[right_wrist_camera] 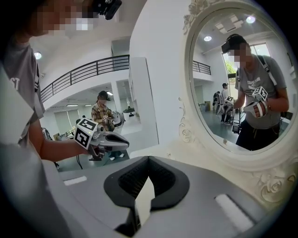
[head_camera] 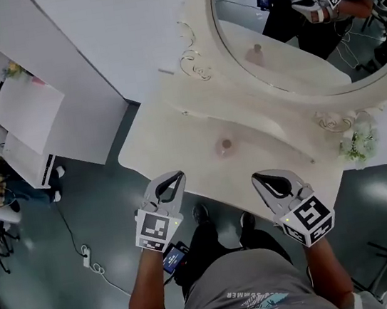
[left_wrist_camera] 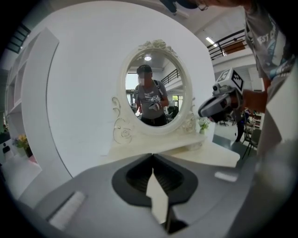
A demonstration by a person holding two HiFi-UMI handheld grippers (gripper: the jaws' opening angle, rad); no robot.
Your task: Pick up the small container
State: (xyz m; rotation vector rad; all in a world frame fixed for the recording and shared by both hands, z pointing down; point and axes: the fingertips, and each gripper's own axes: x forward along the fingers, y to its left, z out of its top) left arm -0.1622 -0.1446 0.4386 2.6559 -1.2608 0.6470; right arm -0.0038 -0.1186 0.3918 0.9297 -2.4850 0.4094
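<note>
**Both claws shut and empty, container not held**

My left claw (head_camera: 177,177) and right claw (head_camera: 257,177) were both closed tight, with nothing between the jaws. The small container (head_camera: 226,144) stood on the cream surface (head_camera: 168,129) just below the oval mirror (head_camera: 282,22). Both claws hovered farther from the mirror, clear of the container.

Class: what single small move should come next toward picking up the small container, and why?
Probably open the right gripper first. It and the left gripper are both shut and empty at the near edge of the dressing table, while the small container stands untouched just ahead.
</note>
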